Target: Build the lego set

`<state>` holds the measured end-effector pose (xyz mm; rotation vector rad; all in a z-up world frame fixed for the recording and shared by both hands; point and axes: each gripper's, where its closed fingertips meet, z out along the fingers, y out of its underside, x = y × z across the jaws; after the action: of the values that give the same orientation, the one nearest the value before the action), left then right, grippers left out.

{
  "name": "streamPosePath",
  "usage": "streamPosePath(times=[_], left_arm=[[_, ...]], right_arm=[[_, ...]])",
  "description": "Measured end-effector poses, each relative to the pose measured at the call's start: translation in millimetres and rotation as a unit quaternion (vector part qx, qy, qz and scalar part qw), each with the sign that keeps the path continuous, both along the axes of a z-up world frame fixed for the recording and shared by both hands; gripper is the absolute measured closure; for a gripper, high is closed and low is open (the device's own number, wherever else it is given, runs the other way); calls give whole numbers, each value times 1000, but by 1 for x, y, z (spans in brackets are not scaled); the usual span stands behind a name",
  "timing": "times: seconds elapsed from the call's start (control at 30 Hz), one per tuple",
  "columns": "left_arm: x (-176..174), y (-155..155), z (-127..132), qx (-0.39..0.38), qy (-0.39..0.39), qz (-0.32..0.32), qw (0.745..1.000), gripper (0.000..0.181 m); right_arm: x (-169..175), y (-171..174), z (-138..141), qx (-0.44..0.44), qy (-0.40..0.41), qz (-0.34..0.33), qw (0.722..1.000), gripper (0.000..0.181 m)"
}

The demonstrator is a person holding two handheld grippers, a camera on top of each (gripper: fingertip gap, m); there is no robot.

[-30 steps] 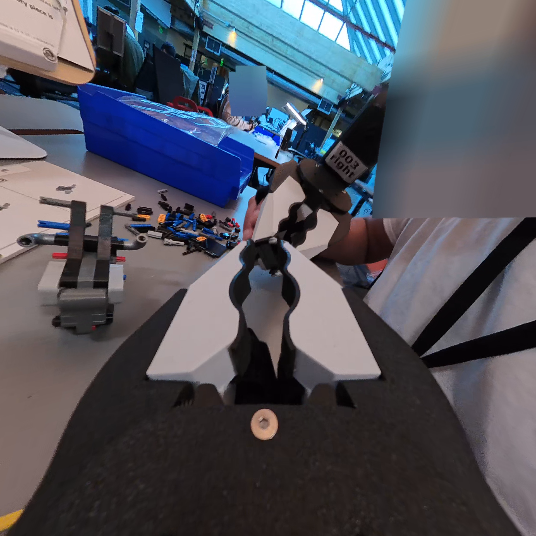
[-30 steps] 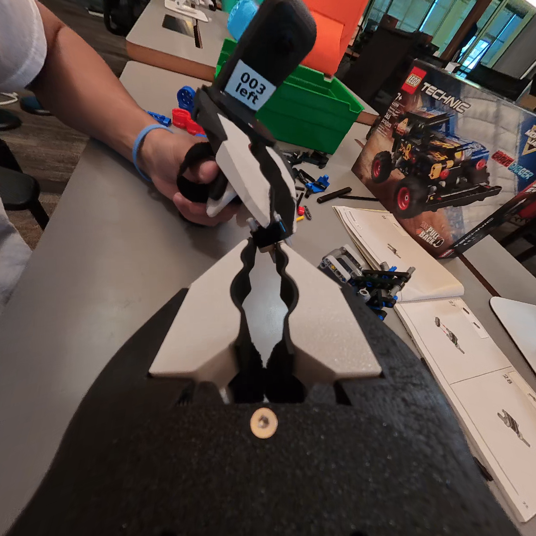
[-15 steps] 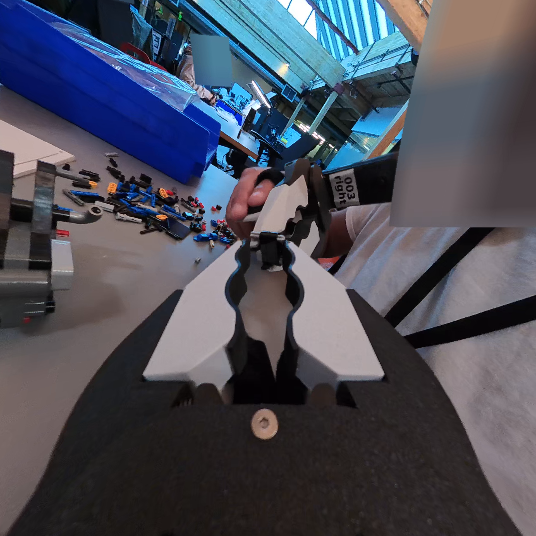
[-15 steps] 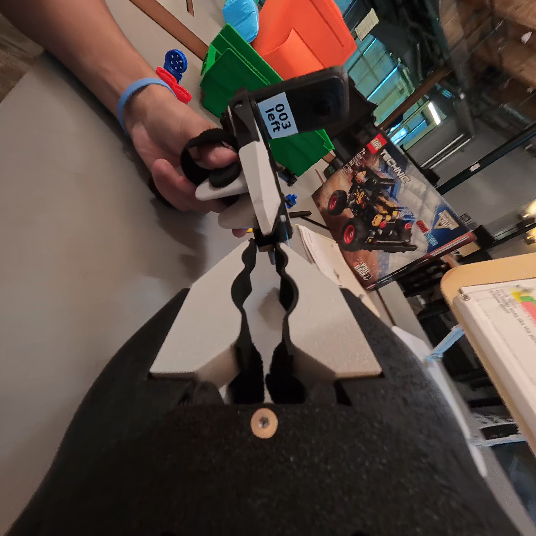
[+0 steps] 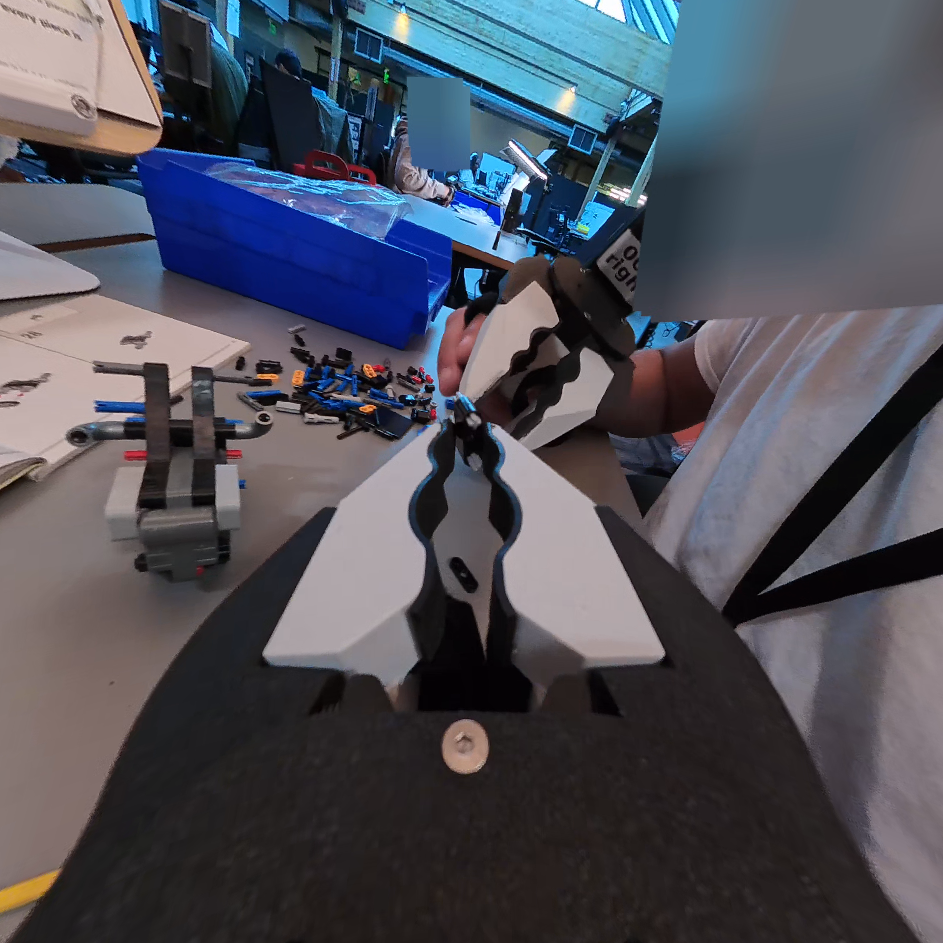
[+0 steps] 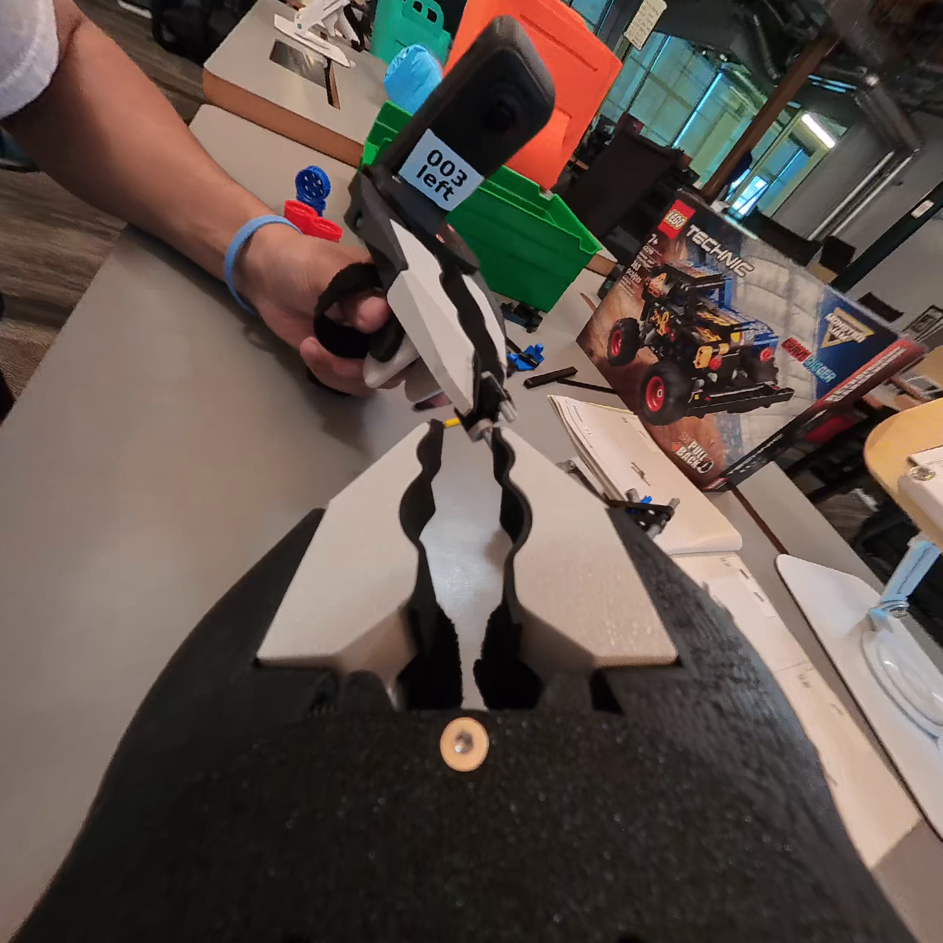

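Lego pin piece (image 5: 467, 423), small, black with silver ends, sits pinched at the tips of the left gripper (image 5: 468, 433), whose jaws are clenched on it, held up above the grey tabletop (image 5: 61, 638). Right gripper (image 6: 467, 433) meets it tip to tip with its jaws parted, one tip just beside the piece (image 6: 490, 405). Behind them a half-built black and grey assembly (image 5: 173, 474) stands near a scatter of loose parts (image 5: 347, 393) before a blue bin (image 5: 286, 255), with the open instruction booklet (image 6: 638, 490), set box (image 6: 740, 347) and green bin (image 6: 515, 240) across the tabletop.
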<state>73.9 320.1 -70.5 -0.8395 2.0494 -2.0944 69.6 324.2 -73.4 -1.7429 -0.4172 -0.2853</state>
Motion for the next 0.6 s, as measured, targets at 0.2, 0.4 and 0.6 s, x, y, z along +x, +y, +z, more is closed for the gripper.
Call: streamPosePath(times=[0.2, 0.4, 0.6], left_arm=[[-1, 0, 1, 18, -36, 9, 999, 176], [-7, -5, 3, 3, -29, -10, 1000, 176], [-9, -6, 4, -9, -16, -22, 1000, 176]], right_arm=[[2, 0, 5, 10, 86, 16, 996, 162], [5, -3, 15, 24, 202, 55, 978, 165], [0, -6, 15, 10, 270, 101, 957, 175]])
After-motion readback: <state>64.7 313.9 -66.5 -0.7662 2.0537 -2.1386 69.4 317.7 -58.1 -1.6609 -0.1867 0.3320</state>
